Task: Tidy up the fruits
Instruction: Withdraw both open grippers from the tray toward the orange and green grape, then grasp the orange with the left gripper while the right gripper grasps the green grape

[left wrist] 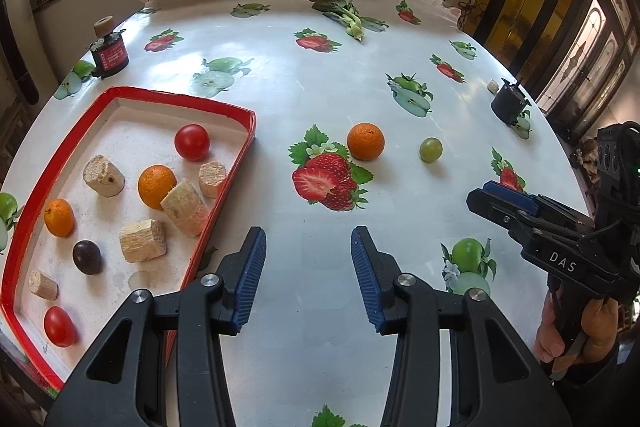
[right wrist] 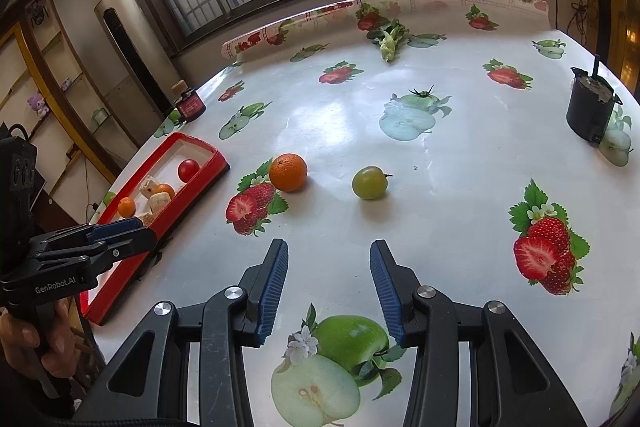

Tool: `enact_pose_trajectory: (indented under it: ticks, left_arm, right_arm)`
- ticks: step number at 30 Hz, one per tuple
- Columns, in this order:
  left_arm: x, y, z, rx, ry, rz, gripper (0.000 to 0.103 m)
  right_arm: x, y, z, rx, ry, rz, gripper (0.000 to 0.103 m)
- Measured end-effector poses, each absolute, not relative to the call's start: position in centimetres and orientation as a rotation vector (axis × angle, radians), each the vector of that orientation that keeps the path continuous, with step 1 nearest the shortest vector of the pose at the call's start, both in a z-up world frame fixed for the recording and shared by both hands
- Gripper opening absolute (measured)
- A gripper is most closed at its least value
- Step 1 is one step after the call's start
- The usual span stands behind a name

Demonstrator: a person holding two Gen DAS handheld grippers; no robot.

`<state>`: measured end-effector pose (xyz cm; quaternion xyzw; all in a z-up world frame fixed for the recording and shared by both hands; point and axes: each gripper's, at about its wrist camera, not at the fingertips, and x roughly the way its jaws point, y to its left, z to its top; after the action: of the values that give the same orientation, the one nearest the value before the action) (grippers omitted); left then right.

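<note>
A red-rimmed tray (left wrist: 240, 111) (right wrist: 208, 151) on the left holds oranges (left wrist: 157, 186), red tomatoes (left wrist: 192, 141), a dark plum (left wrist: 87, 256) and several beige cork-like chunks (left wrist: 103, 175). Loose on the tablecloth lie an orange (left wrist: 365, 141) (right wrist: 288, 172) and a green grape-like fruit (left wrist: 431, 149) (right wrist: 369, 182). My left gripper (left wrist: 308, 259) hangs open just right of the tray, nothing between its fingers. My right gripper (right wrist: 329, 273) is open too, short of the green fruit; in the left wrist view the right gripper (left wrist: 492, 197) shows at the right edge.
The tablecloth is printed with strawberries and apples. A dark red jar (left wrist: 109, 55) stands behind the tray, a black cylinder (right wrist: 590, 111) at the far right, and a leafy green vegetable (left wrist: 346, 15) near the far edge. A hand (left wrist: 576, 331) grips the right tool.
</note>
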<state>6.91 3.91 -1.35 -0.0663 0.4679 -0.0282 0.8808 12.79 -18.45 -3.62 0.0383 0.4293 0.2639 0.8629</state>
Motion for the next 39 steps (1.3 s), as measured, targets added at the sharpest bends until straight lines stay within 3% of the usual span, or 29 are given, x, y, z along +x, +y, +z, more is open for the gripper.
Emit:
enact_pose_trajectory:
  ticks: [21, 24, 27, 35, 37, 39]
  left_arm:
    - [14.3, 0.5, -4.0, -0.131, 1.024, -0.139, 0.042]
    - [15.8, 0.0, -4.6, -0.124, 1.033, -0.161, 0.042]
    - [17.1, -0.5, -5.2, -0.121, 1.045, -0.173, 0.042]
    - [19.3, -2.0, -6.4, -0.084, 1.034, -0.169, 0.042]
    - [19.5, -1.9, -6.4, -0.082, 1.028, -0.160, 0.032]
    - [19.4, -1.8, -6.4, -0.086, 1.031, -0.162, 0.032]
  right_arm:
    - [19.7, -15.1, -6.1, -0.080, 0.930, 0.498, 0.046]
    - [20.6, -14.7, -6.8, -0.097, 0.945, 0.500, 0.043]
    - [21.0, -15.5, -6.8, -0.069, 0.937, 0.498, 0.028]
    - [19.8, -18.7, -5.1, 0.066, 0.904, 0.503, 0.028]
    - [19.2, -19.0, -4.8, 0.078, 0.898, 0.505, 0.028]
    - [18.7, -19.2, -4.7, 0.089, 0.895, 0.502, 0.028]
